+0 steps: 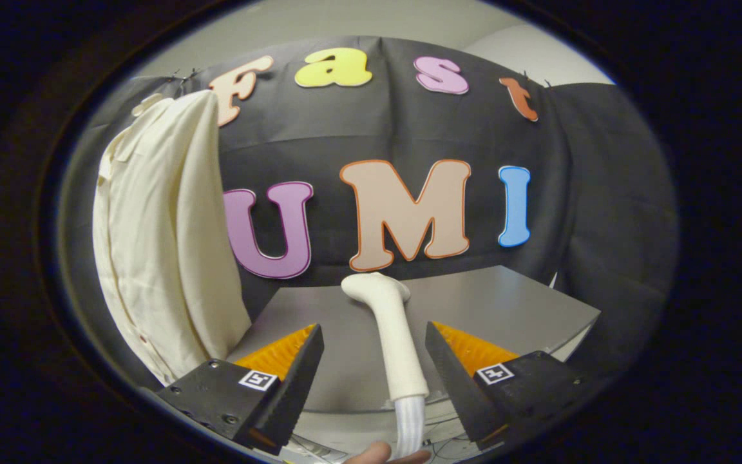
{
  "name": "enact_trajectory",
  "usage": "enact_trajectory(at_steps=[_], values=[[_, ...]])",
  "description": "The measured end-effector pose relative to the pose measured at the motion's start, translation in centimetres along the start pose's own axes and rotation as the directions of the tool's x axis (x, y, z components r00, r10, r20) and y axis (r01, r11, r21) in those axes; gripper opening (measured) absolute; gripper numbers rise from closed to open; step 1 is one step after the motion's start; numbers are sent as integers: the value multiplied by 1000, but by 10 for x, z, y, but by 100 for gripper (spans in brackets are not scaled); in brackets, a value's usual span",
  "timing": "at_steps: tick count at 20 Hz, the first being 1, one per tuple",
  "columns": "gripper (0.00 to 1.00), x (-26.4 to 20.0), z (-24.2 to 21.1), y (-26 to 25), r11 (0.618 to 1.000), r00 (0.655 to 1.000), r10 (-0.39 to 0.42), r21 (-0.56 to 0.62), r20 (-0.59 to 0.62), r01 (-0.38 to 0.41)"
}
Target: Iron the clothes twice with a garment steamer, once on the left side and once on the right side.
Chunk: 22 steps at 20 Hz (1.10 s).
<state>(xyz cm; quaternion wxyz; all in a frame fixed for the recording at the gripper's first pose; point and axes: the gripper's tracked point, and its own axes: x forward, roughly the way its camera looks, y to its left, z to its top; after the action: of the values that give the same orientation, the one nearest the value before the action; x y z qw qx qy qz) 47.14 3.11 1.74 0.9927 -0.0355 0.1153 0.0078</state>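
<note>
A cream shirt (158,238) hangs against the booth wall, off to the left beyond my left finger. The white garment steamer head (391,322) stands upright between my fingers, its nozzle bent toward the left at the top and its ribbed hose (409,425) running down below. My gripper (374,345) is open, with a gap on each side of the steamer's neck; neither finger touches it. A fingertip of a person's hand (377,452) holds the hose from below.
A grey table (513,309) lies just beyond the fingers, in front of the black cloth wall. Its right corner juts toward the right. Cables lie on the floor below the table's near edge.
</note>
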Motion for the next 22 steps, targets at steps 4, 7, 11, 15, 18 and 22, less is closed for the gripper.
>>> enact_trajectory(at_steps=[4, 7, 11, 15, 18, 22], values=[[97, 64, -7, -9, 1000, 991, -18, 17, -130, 20], [94, 99, -39, -18, 999, 942, -52, -23, -333, 48], [80, 100, -50, -21, 994, 890, -109, -74, -443, 86], [54, 103, -54, -16, 996, 849, -88, -17, -521, 92], [47, 105, -53, -20, 993, 855, -115, -39, -507, 111], [39, 102, -38, -37, 976, 889, -218, -106, -402, 192]])
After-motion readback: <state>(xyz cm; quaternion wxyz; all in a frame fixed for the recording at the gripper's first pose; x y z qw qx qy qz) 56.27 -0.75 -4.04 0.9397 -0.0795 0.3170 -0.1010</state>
